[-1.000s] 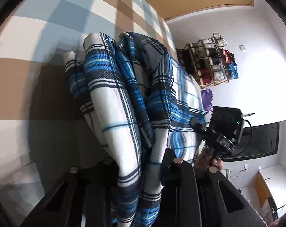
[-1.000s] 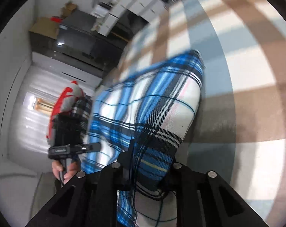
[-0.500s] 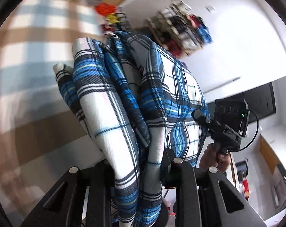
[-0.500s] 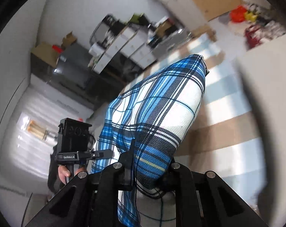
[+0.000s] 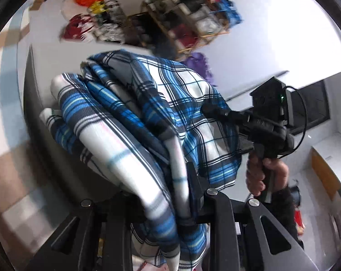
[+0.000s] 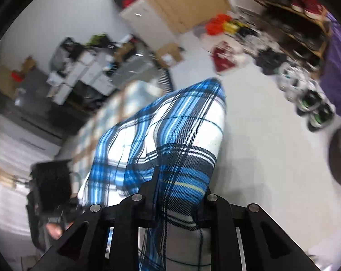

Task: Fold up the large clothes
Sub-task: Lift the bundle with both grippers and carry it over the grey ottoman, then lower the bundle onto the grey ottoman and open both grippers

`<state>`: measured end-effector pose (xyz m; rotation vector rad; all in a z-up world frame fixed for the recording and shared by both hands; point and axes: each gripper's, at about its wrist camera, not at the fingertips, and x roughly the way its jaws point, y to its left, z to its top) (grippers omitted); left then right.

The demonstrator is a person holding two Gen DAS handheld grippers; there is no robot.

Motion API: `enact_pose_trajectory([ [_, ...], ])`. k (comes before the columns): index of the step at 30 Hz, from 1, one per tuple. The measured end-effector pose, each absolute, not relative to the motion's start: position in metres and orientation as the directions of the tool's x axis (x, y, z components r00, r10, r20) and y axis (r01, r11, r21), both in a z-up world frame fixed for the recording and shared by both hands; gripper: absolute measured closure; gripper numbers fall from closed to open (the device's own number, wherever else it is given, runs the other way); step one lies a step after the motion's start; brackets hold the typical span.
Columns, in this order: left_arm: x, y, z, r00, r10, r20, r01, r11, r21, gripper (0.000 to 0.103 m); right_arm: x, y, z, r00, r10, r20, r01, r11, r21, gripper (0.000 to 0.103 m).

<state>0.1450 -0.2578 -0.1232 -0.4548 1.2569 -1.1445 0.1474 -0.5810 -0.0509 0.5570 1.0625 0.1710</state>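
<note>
clearly the blue plaid garment is off the checked bed and hanging in the air between the two tools, with cluttered floor and a shoe rack behind it at about 12 o'clock in the left wrist view. the left gripper has its jaws clamped on a thick bunch of several layers; folds spill toward 10 o'clock and a tail hangs down below the jaws. in the same view the right gripper sits at 3 o'clock, gripped by a hand, its tip buried in the cloth. from its own camera the right gripper holds a doubled corner, loose threads trailing; its jaws have just been opening a little, yet fabric is between them and looks pinched. the left gripper shows blurred at 8 o'clock.

my reading is that the garment looks already gathered into layers, so at least one fold seems made, but nothing lies flat or squared. laying it down, smoothing it and finishing the folds all remain.
</note>
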Motion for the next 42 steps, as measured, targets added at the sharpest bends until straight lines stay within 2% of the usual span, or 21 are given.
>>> enact_pose_trajectory([
  [2, 0.143, -0.261, -0.149, -0.139, -0.842, -0.521, 0.395, 0.435, -0.809, 0.084, 0.156, -0.597, -0.082, 0.454, 0.349, -0.820, 0.187, 0.863, 0.470, 0.075],
  [3, 0.142, -0.261, -0.154, -0.142, -0.838, -0.527, 0.397, 0.439, -0.806, 0.083, 0.158, -0.608, -0.099, 0.417, 0.311, -0.854, 0.228, 0.874, 0.429, 0.066],
  [4, 0.140, -0.255, -0.154, -0.131, -0.830, -0.542, 0.412, 0.452, -0.791, 0.079, 0.156, -0.614, -0.108, 0.400, 0.291, -0.869, 0.256, 0.875, 0.411, 0.052],
  [6, 0.136, -0.237, -0.152, -0.092, -0.804, -0.588, 0.466, 0.487, -0.738, 0.070, 0.143, -0.628, -0.111, 0.428, 0.262, -0.865, 0.280, 0.872, 0.402, 0.039],
  [7, 0.134, -0.228, -0.148, -0.071, -0.800, -0.595, 0.482, 0.495, -0.723, 0.068, 0.135, -0.631, -0.105, 0.455, 0.246, -0.856, 0.274, 0.876, 0.397, 0.039],
  [9, 0.132, -0.211, -0.133, -0.009, -0.787, -0.617, 0.527, 0.520, -0.672, 0.068, 0.113, -0.630, -0.086, 0.497, 0.129, -0.858, 0.274, 0.915, 0.297, 0.030],
  [10, 0.131, -0.203, -0.125, 0.023, -0.782, -0.623, 0.547, 0.531, -0.647, 0.068, 0.103, -0.626, -0.076, 0.516, 0.090, -0.852, 0.266, 0.928, 0.260, 0.029],
  [13, 0.120, -0.191, -0.097, 0.078, -0.799, -0.597, 0.603, 0.514, -0.609, 0.068, 0.082, -0.603, -0.057, 0.539, 0.062, -0.840, 0.187, 0.964, 0.191, 0.024],
  [15, 0.110, -0.193, -0.081, 0.049, -0.826, -0.562, 0.645, 0.456, -0.613, 0.068, 0.076, -0.576, -0.058, 0.514, 0.034, -0.857, 0.104, 0.989, 0.102, 0.018],
  [18, 0.097, -0.201, -0.077, 0.017, -0.837, -0.547, 0.680, 0.411, -0.607, 0.067, 0.078, -0.543, -0.092, 0.404, -0.058, -0.913, 0.012, 0.998, -0.059, 0.017],
  [21, 0.094, -0.221, -0.100, -0.052, -0.812, -0.582, 0.668, 0.405, -0.624, 0.067, 0.072, -0.540, -0.133, 0.292, -0.050, -0.955, 0.032, 0.999, -0.043, 0.012],
  [23, 0.097, -0.229, -0.122, -0.083, -0.783, -0.617, 0.636, 0.435, -0.638, 0.067, 0.067, -0.541, -0.133, 0.303, -0.049, -0.952, 0.038, 0.999, -0.040, 0.011],
  [26, 0.095, -0.222, -0.141, -0.094, -0.776, -0.623, 0.604, 0.453, -0.656, 0.067, 0.062, -0.550, -0.119, 0.235, 0.011, -0.972, 0.070, 0.997, 0.028, 0.013],
  [28, 0.096, -0.212, -0.148, -0.089, -0.791, -0.605, 0.591, 0.447, -0.671, 0.067, 0.062, -0.559, -0.090, 0.298, 0.055, -0.953, 0.117, 0.989, 0.093, 0.013],
  [30, 0.097, -0.199, -0.154, -0.087, -0.811, -0.578, 0.574, 0.433, -0.695, 0.068, 0.071, -0.562, -0.052, 0.402, 0.142, -0.905, 0.145, 0.965, 0.216, 0.012],
  [32, 0.089, -0.186, -0.155, -0.076, -0.823, -0.563, 0.576, 0.424, -0.698, 0.068, 0.091, -0.553, -0.027, 0.477, 0.218, -0.851, 0.136, 0.939, 0.317, 0.004],
  [33, 0.087, -0.181, -0.156, -0.065, -0.828, -0.557, 0.587, 0.420, -0.692, 0.068, 0.104, -0.545, -0.020, 0.492, 0.197, -0.848, 0.139, 0.944, 0.300, 0.000],
  [36, 0.077, -0.167, -0.156, -0.045, -0.836, -0.547, 0.609, 0.411, -0.678, 0.068, 0.148, -0.512, -0.021, 0.463, -0.011, -0.886, 0.162, 0.984, 0.073, 0.000],
  [39, 0.072, -0.155, -0.155, -0.040, -0.841, -0.540, 0.614, 0.406, -0.677, 0.068, 0.196, -0.475, -0.058, 0.382, -0.147, -0.912, 0.112, 0.987, -0.112, 0.001],
  [42, 0.074, -0.155, -0.154, -0.043, -0.846, -0.532, 0.619, 0.395, -0.678, 0.068, 0.217, -0.455, -0.110, 0.302, -0.189, -0.934, 0.036, 0.982, -0.187, 0.004],
])
